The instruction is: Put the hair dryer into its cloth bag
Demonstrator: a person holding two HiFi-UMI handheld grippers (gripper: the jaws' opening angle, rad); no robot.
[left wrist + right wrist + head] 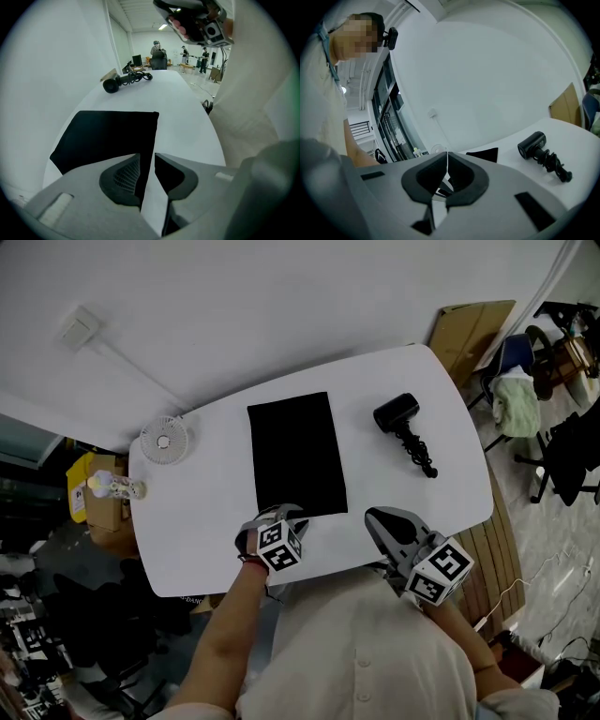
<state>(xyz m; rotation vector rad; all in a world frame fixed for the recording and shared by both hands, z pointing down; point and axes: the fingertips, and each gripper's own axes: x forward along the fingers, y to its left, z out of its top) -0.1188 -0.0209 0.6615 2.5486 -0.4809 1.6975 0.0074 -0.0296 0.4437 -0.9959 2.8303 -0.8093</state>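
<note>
White worktop [202, 521] with rounded corners, set against a pale wall. Flat on its middle, a black rectangular cloth bag [295, 454], long sides running away from the person, mouth not made out.

At the near edge, right tool [373, 516] held about level above the worktop's rim, jaws pressed together on nothing, well apart from everything on the worktop.

Left tool [285, 513] tipped steeply down at the bag's near short edge, jaws a narrow gap apart. In the left gripper view, that edge runs straight into the gap: one jaw over black cloth, the other over bare white. No pinch on the cloth visible; contact of the tips with the bag not clear.

To the right of the bag and apart from it, the black hair dryer [397, 414] on its side, its coiled cord [421, 457] trailing toward the near edge. Untouched by either tool.

Near the far left corner, a small round white fan [164, 440].
</note>
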